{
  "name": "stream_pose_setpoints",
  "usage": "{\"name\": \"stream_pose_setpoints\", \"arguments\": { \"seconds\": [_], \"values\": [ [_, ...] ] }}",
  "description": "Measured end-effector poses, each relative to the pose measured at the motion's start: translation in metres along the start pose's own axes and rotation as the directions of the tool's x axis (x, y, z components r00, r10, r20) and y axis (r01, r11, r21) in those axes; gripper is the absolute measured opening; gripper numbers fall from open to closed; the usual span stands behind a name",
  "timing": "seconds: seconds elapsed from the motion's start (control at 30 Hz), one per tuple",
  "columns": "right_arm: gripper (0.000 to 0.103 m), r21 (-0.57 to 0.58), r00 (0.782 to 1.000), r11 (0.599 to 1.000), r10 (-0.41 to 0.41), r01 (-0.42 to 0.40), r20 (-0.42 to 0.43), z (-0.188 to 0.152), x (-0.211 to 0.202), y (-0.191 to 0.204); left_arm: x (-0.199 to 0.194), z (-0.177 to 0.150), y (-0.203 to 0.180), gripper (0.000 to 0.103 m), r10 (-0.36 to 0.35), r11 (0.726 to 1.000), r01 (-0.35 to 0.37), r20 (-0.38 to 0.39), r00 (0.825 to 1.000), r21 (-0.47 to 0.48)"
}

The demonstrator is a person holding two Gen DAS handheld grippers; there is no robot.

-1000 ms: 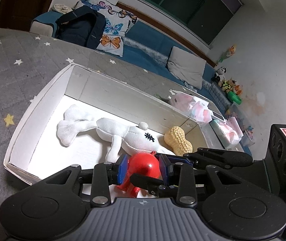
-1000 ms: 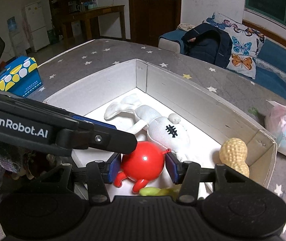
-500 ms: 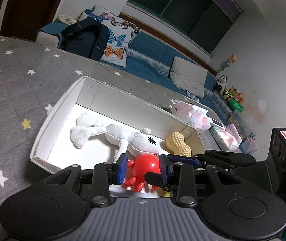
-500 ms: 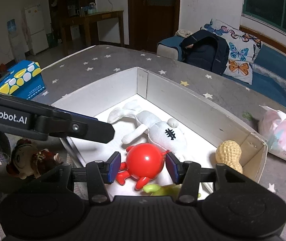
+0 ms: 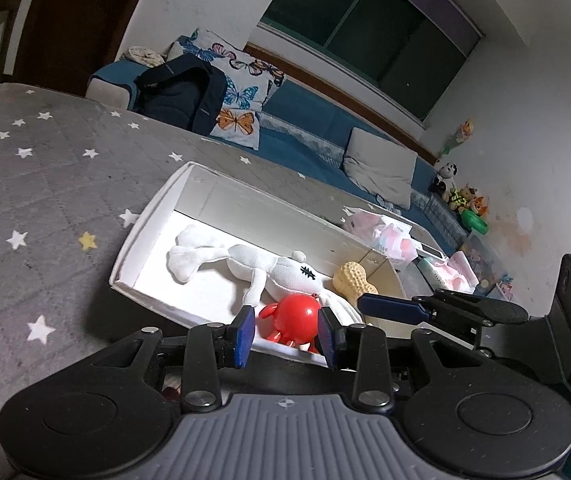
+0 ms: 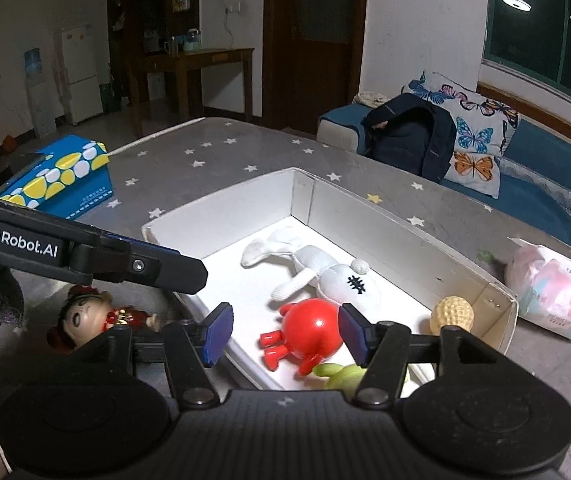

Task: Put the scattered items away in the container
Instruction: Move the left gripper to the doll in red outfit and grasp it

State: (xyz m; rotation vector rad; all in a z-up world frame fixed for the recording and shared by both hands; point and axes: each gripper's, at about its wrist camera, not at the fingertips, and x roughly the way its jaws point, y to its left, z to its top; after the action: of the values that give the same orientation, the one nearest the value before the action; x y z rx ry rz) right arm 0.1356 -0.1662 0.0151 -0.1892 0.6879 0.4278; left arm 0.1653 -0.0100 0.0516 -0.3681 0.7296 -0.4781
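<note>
1. Jaws first: the right gripper [image 6: 283,334] is opening, its blue pads clear of the round red plastic toy with stubby legs [image 6: 311,330] that lies below and between them, and nothing is held. The left gripper [image 5: 285,335] stands moderately wide and empty; in its own view the red toy only shows through the gap.
2. Already inside the shallow white cardboard box [image 6: 385,216] on the grey star-printed worktop [image 6: 221,156]: the red toy near the front wall, a white plush rabbit with a stitched black mark [image 6: 317,270] lying lengthwise, a tan peanut-shaped toy [image 6: 451,314] in the far corner, and a small green figure [image 6: 341,374] half hidden behind the right gripper's body.
3. Left outside, by my judgement: a small doll with dark hair and a red outfit [image 6: 97,316] lying on the worktop just beside the box's near wall. A blue tissue box with yellow and white spots [image 6: 59,180] and a pink plastic packet [image 6: 553,292] also sit out; whether they count as scattered items I cannot tell.
4. Against the frames a second ago: the right pads sat close at the toy's sides then and now stand apart; both cameras have pulled up and back, so the box looks smaller and the doll has come into view.
</note>
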Motion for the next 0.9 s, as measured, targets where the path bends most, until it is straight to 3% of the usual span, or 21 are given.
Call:
{"name": "stream_pose_setpoints", "arguments": {
  "seconds": [0.37,0.6,0.9],
  "values": [
    [0.062,-0.018,0.998,0.998,0.054,-0.053,0.034,-0.013,-0.015,0.03,-0.034,-0.019,0.014,0.036,0.044,0.999,-0.043,0.032,0.999,-0.009],
    [0.069,-0.021,0.994,0.994,0.108,-0.108,0.033,-0.021,-0.011,0.053,-0.053,-0.033,0.036,0.036,0.066,0.996,-0.064,0.04,0.997,-0.067],
    [0.07,-0.04,0.986,0.985,0.167,-0.167,0.004,-0.03,0.003,0.084,-0.072,-0.048,0.067,0.036,0.091,0.985,-0.083,0.046,0.995,-0.149]
  ]
}}
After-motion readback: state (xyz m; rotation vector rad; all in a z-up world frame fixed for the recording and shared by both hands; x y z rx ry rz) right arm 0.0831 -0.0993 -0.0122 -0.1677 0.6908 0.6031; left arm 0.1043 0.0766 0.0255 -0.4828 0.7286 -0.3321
